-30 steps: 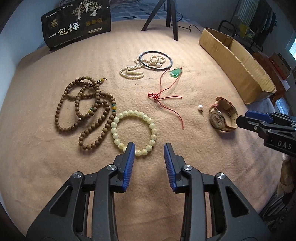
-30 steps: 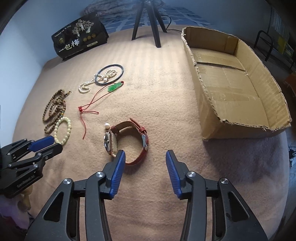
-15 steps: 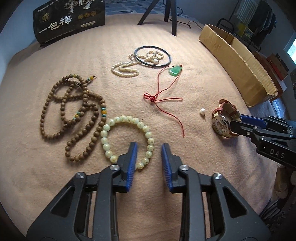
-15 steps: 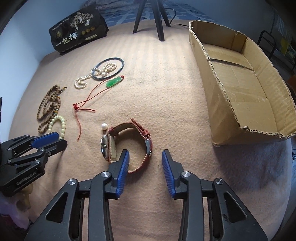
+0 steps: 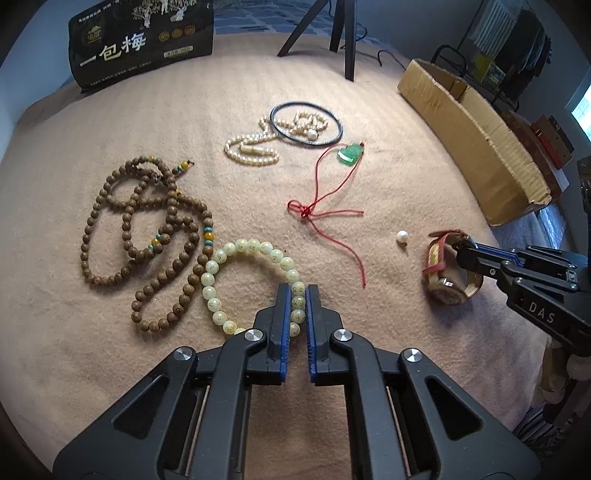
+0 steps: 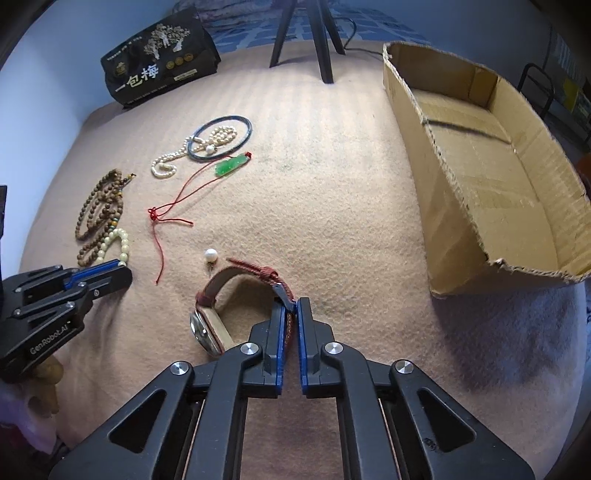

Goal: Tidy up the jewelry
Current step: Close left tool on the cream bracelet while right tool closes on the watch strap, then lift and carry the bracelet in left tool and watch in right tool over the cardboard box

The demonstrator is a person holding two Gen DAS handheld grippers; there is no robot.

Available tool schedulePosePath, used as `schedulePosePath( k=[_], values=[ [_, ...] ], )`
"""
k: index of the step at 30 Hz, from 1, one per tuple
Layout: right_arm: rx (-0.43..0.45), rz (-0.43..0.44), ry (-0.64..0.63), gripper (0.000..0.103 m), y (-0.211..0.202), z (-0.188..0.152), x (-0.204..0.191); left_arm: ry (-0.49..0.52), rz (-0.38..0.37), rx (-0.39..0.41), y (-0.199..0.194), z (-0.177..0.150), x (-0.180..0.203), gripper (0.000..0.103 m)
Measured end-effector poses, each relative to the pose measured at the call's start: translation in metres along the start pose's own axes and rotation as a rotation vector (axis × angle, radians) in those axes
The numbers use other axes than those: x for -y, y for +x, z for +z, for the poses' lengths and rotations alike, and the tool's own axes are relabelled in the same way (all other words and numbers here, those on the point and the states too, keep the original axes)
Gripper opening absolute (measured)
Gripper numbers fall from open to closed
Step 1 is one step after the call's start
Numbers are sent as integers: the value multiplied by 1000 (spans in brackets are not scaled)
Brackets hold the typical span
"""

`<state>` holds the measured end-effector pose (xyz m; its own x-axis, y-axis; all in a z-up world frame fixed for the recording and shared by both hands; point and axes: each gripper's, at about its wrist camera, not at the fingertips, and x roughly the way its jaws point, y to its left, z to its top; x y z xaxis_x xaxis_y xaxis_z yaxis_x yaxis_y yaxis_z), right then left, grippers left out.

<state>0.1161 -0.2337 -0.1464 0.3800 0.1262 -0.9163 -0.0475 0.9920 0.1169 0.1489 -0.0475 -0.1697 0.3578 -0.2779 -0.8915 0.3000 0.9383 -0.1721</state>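
wall [image 6: 44, 110]: pale blue | tripod [image 6: 314, 33]: black | window [image 5: 581, 110]: bright

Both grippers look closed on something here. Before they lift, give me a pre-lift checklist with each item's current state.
1. Left gripper jaws shut on the pale bracelet: ok, beads sit between the jaws.
2. Right gripper jaws shut on the watch strap: ok.
3. Bracelet free of the brown beads: cannot tell, the two touch at the left side.
4. Loose pearl clear of the watch: ok, it lies apart.
5. Box open, with room: ok.
6. Grips firm enough to lift: cannot tell.
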Motion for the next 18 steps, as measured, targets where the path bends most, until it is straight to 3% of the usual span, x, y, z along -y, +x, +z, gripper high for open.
schedulePosePath(
  k=[18],
  values=[
    [170,-56,-51,4,-50,11,-1,-71,-95,158,-63,22,8,5]
  ],
)
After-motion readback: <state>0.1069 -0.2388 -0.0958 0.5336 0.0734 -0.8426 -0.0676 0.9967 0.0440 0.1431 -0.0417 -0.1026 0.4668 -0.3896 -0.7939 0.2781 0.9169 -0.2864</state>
